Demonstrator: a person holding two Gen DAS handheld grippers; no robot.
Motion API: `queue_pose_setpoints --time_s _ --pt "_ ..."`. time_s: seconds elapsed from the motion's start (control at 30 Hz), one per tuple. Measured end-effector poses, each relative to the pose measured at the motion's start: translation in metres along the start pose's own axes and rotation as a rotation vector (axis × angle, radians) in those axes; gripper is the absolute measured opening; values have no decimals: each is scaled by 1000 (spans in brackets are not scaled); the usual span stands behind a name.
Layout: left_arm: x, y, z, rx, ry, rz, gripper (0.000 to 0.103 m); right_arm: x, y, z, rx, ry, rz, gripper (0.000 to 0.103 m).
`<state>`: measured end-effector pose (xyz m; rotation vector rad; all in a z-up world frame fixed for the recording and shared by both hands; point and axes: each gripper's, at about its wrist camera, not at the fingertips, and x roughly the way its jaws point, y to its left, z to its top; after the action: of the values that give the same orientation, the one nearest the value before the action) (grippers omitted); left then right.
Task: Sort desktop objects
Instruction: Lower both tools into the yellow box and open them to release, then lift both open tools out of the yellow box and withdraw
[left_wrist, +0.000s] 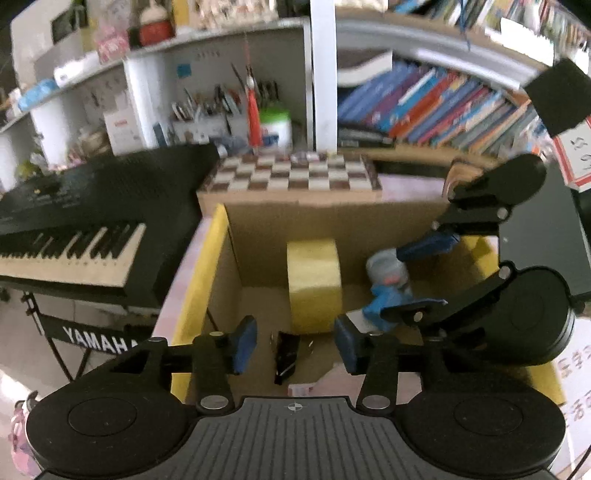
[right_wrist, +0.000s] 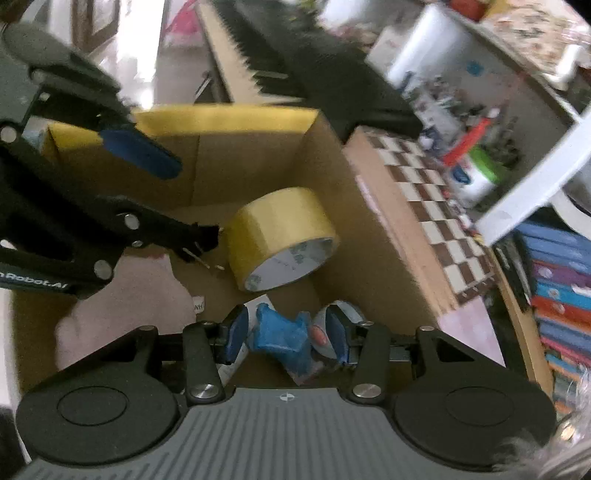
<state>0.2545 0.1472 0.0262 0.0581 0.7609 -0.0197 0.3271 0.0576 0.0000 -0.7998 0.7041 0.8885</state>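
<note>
Hovering over cardboard box (right_wrist: 207, 162): right gripper (right_wrist: 288, 338) fingers loosely straddling blue toy (right_wrist: 284, 341), grip uncertain. Left gripper (left_wrist: 295, 341) fingers released, black clip (left_wrist: 286, 356) just beyond them, tape roll (left_wrist: 314, 284) farther.

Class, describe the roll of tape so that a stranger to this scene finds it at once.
Find the open cardboard box beside the chessboard. On its floor lies the tape roll: round, shiny yellow with a pale core, unlike the blue toy next to it.

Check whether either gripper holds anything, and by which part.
The left gripper holds nothing. The blue toy sits body-first between pads of the right gripper; grip cannot be told.
</note>
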Motion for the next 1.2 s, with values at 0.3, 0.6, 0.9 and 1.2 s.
queue_pose_setpoints --time_s 0.3,0.6,0.9,1.2 --pt "-58 -11 -10 -35 -171 -4 67 -74 9 -25 169 -142 -110 44" --pt "-114 -22 -38 -37 -289 -19 81 -146 35 -66 384 -257 -266 45" --pt "-152 -28 -74 -71 -342 -24 87 -194 72 -107 590 -312 -373 46" --pt "-172 -41 -107 -75 -348 -19 90 -220 115 -146 749 -317 -463 53"
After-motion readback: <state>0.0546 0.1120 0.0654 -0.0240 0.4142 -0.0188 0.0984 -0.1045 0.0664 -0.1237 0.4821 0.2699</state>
